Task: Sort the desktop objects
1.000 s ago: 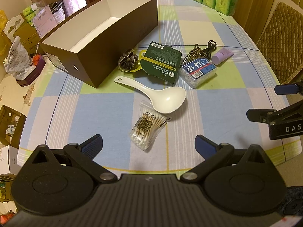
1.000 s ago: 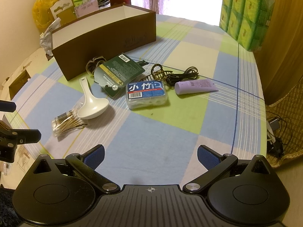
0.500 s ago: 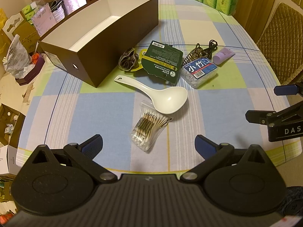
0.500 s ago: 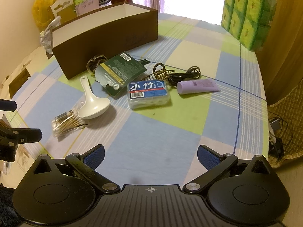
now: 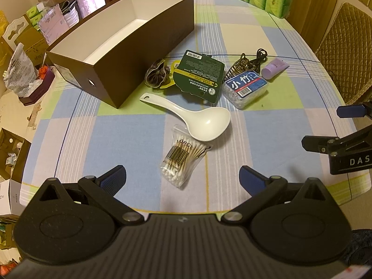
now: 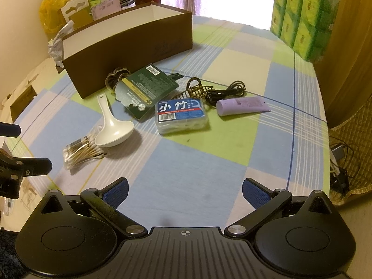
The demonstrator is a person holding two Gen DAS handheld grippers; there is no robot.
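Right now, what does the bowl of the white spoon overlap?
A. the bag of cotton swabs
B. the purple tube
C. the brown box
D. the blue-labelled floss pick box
A: the white spoon has its bowl lying over the top end of the bag of cotton swabs, clear of the other items.

Glossy white plastic spoon (image 5: pixel 197 118); matt brown cardboard box (image 5: pixel 130 53); woven cloth tablecloth (image 6: pixel 197 174).

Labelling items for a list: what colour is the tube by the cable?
Pale purple tube, clearest in the right wrist view.
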